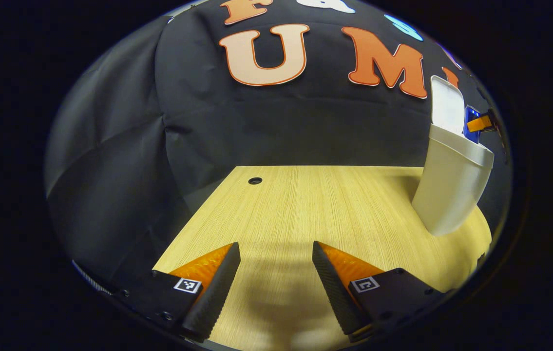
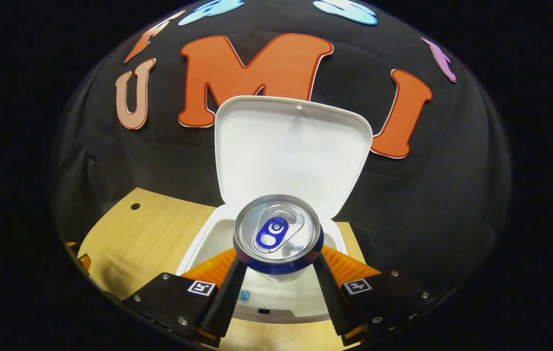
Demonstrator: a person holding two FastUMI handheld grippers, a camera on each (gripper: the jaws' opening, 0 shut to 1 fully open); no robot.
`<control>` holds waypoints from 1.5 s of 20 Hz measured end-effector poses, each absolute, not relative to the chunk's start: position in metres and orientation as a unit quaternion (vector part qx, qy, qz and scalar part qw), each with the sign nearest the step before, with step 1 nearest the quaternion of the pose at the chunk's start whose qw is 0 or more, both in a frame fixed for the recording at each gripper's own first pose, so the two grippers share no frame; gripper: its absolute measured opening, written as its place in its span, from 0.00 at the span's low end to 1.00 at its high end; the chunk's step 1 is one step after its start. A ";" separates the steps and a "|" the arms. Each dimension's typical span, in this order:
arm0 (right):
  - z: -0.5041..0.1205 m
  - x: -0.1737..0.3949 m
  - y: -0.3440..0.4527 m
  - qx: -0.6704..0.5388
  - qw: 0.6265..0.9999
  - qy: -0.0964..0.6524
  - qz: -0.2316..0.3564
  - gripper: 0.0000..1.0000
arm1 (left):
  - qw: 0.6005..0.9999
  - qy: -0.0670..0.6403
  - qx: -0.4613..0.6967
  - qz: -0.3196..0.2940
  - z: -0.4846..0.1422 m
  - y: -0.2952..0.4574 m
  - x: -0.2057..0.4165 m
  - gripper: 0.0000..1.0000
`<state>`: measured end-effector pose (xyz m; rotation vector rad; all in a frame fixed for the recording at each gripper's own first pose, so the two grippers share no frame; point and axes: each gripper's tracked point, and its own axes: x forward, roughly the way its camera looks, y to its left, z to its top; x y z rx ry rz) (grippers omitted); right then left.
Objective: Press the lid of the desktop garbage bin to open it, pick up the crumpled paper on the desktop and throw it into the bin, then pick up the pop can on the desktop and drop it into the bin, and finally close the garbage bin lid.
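Two grippers | right gripper (image 2: 276,265) clamping blue-rimmed silver pop can (image 2: 277,233) above open white plastic bin (image 2: 198,248), lid (image 2: 291,151) upright | left gripper (image 1: 276,263) wide, empty, over wooden desktop (image 1: 305,204)

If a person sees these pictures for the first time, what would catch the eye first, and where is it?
Probably the pop can, upright between the right gripper's fingers, directly above the open garbage bin. Behind it the white lid stands raised. In the left gripper view, the left gripper hangs open over the wooden desktop.
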<state>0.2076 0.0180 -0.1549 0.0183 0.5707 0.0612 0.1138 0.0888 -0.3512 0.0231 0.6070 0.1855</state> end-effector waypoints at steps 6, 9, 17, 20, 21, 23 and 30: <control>-0.157 0.209 0.015 0.022 0.959 0.281 0.021 0.82 | 0.948 0.308 0.007 0.083 -0.352 0.091 0.119 0.96; -0.154 0.210 0.014 0.026 0.960 0.280 0.019 0.82 | 0.947 0.312 0.009 0.073 -0.354 0.090 0.125 0.96; -0.111 0.219 0.004 0.029 0.964 0.261 0.024 0.86 | 0.946 0.320 -0.001 0.050 -0.359 0.085 0.133 0.96; -0.082 0.229 -0.002 0.023 0.971 0.239 0.020 0.88 | 0.946 0.319 -0.001 0.049 -0.358 0.085 0.134 0.96; -0.073 0.232 -0.002 0.023 0.972 0.233 0.023 0.89 | 0.947 0.319 -0.004 0.048 -0.359 0.085 0.134 0.96; -0.054 0.240 -0.003 0.028 0.975 0.218 0.027 0.90 | 0.944 0.325 -0.014 0.049 -0.363 0.087 0.133 0.96; -0.002 0.269 -0.012 0.042 0.978 0.204 0.026 0.90 | 0.940 0.332 -0.030 0.073 -0.373 0.096 0.130 0.96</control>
